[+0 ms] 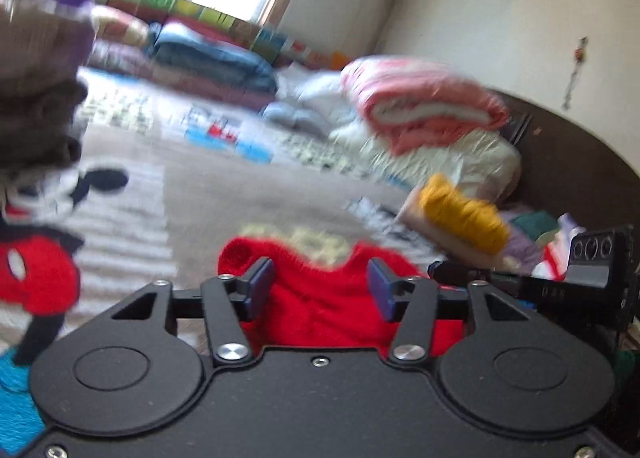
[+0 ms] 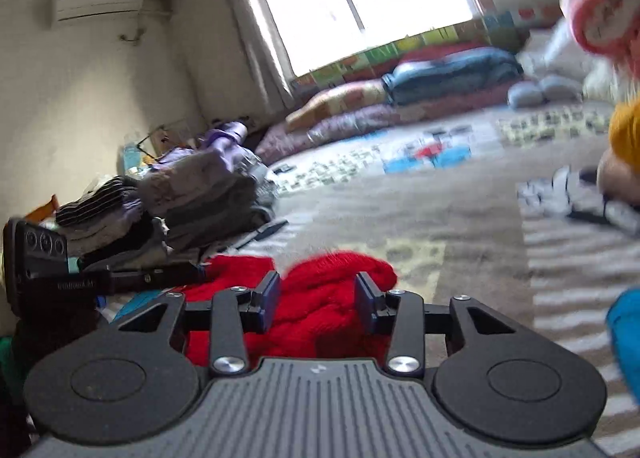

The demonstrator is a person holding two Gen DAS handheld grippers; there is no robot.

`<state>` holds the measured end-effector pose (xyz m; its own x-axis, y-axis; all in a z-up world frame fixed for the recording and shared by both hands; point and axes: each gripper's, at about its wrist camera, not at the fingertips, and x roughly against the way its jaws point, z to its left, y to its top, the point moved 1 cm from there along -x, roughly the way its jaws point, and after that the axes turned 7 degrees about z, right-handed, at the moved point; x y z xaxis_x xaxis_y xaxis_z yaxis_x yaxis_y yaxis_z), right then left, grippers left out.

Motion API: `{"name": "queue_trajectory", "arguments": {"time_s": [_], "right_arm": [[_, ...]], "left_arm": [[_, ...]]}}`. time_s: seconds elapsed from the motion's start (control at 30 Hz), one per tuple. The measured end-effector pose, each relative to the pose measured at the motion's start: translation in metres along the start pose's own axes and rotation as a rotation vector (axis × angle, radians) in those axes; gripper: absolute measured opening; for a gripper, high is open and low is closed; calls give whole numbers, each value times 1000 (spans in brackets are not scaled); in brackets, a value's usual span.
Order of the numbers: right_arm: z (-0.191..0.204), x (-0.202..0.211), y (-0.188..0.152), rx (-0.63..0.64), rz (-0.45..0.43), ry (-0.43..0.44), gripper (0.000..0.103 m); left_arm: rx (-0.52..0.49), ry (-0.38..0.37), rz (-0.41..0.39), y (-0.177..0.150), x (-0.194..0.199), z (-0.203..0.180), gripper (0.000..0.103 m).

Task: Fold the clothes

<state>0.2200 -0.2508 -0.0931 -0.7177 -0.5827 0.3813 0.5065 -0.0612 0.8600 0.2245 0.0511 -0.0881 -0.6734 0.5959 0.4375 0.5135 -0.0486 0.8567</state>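
Red sweater lies bunched beneath both wide-open grippers, left gripper and right gripper; each should pinch an edge, then spread it flat.

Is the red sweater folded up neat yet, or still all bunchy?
Still bunchy. The red sweater lies in rumpled humps on the rug, with no flat, squared edges. Both tongs, left and right, are open around it.

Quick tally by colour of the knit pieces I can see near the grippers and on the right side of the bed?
Red: 1, the red knit garment lying between the open fingers of the left gripper and the right gripper.
Mustard yellow: 1, the yellow knit roll.
Pink and white: 1, the pink folded blanket.
Total: 3. Blur hides finer detail.
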Motion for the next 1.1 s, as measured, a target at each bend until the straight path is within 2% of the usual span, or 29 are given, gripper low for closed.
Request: {"name": "queue_trajectory", "arguments": {"time_s": [0.1, 0.23, 0.33, 0.47, 0.6, 0.73, 0.83, 0.87, 0.9, 0.93, 1.03, 1.1], "right_arm": [[28, 22, 1, 156, -17, -13, 43], [56, 20, -12, 300, 31, -31, 42], [49, 1, -29, 264, 116, -48, 43], [35, -7, -38, 201, 144, -31, 44], [40, -13, -48, 236, 134, -53, 44], [40, -10, -46, 223, 132, -54, 44], [56, 8, -46, 276, 76, -94, 45], [62, 17, -46, 285, 44, -103, 45], [68, 23, -46, 297, 26, -113, 44], [73, 30, -46, 309, 9, -123, 44], [81, 34, -46, 335, -16, -123, 41], [79, 28, -48, 325, 12, -127, 41]], "left_arm": [[-35, 10, -18, 3, 12, -11, 55], [-137, 23, 37, -16, 9, -31, 55], [-187, 55, 99, -28, -11, -33, 55], [-186, 82, 112, -40, -22, -25, 57], [-215, 120, 107, -47, -25, -28, 57], [-225, 125, 90, -46, -20, -32, 58], [-229, 139, 51, -37, -1, -40, 58], [-243, 148, 33, -34, 7, -45, 56], [-257, 157, 14, -31, 16, -50, 48], [-254, 159, 3, -30, 23, -53, 45], [-248, 131, -4, -31, 33, -58, 43], [-261, 138, 45, -38, 23, -58, 42]]}}
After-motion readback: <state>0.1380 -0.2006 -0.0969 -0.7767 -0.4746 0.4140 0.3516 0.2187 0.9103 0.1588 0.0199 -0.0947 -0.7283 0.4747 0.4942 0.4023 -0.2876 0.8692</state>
